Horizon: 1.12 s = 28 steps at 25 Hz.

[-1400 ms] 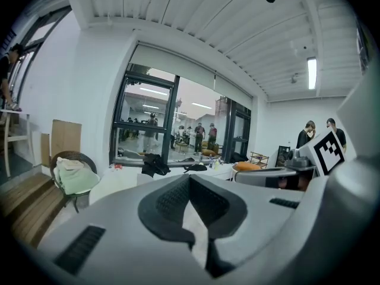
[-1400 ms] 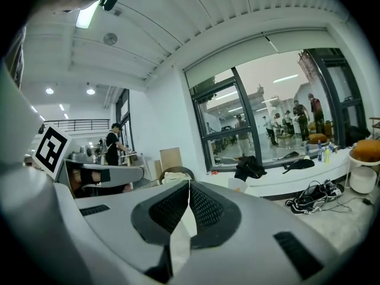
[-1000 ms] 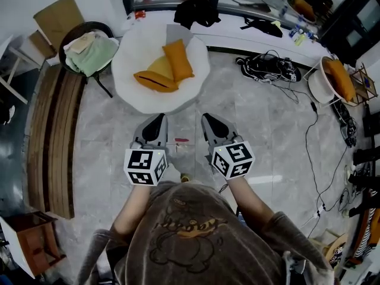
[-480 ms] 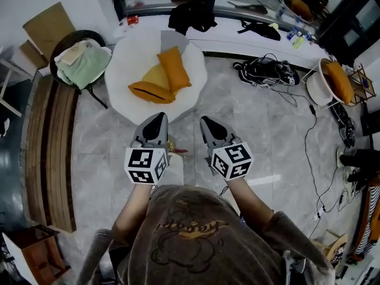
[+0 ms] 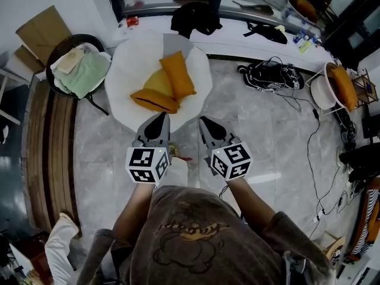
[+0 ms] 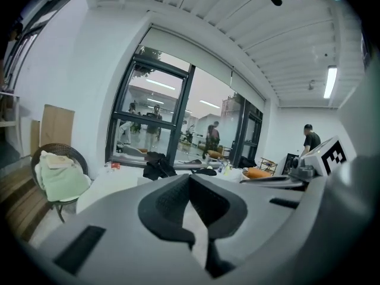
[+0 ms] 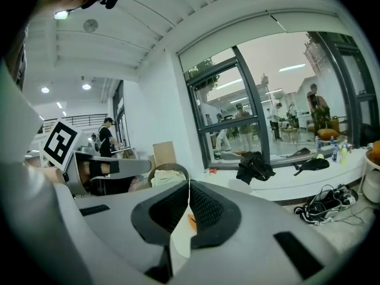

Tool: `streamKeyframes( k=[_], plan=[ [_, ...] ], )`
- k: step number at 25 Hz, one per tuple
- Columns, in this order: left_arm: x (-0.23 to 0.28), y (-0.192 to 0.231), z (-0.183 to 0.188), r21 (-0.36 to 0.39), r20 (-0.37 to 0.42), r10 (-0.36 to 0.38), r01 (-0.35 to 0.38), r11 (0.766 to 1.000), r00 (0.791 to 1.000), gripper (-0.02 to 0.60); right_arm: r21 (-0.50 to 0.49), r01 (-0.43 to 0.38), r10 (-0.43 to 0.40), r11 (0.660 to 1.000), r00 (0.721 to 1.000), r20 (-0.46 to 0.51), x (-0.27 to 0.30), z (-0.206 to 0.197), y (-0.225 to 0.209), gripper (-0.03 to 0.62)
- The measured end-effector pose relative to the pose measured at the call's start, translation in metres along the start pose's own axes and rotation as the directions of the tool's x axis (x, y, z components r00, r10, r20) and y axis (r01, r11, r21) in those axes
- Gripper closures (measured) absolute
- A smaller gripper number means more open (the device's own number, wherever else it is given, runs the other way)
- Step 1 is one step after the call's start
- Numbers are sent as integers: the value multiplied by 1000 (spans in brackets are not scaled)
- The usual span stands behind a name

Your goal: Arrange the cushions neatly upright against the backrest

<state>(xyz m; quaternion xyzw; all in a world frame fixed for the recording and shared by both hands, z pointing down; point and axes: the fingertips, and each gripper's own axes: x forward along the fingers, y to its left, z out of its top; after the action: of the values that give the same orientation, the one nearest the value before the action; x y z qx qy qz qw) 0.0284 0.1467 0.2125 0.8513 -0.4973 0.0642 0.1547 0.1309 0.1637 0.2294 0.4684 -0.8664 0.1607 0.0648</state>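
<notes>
A person stands on a grey marble floor [image 5: 267, 135] before a round white chair [image 5: 127, 70], holding the left tongs [image 5: 161, 117] and the right tongs [image 5: 203, 122] side by side, just short of the chair's front rim. Both tongs are clenched with nothing between them. The left gripper view shows the tips of the left tongs [image 6: 190, 178] meeting, and the right gripper view shows the same for the right tongs [image 7: 189, 184]. Three cushions sit in the chair's middle. An orange cushion [image 5: 178, 76] tilts toward the back rim, a yellow cushion [image 5: 155, 83] lies partly under it, and a second orange cushion [image 5: 155, 100] lies flat nearest the front rim. What looks like a grey pad [image 5: 176, 43] rests at the back rim. A wicker chair [image 5: 83, 37] piled with green cloth [image 5: 86, 75] stands to the left.
</notes>
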Motion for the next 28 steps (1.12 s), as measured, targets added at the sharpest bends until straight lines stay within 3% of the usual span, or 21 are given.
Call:
streamKeyframes(
  k=[15, 28],
  plan=[
    [113, 104, 40, 3, -36, -28, 28, 1000, 999, 577, 8, 8, -8, 1000, 1000, -11, 147, 47, -43, 572],
    [153, 132, 60, -30, -38, -48, 47, 998, 998, 577, 9, 39, -39, 999, 999, -21, 186, 66, -67, 572]
  ],
)
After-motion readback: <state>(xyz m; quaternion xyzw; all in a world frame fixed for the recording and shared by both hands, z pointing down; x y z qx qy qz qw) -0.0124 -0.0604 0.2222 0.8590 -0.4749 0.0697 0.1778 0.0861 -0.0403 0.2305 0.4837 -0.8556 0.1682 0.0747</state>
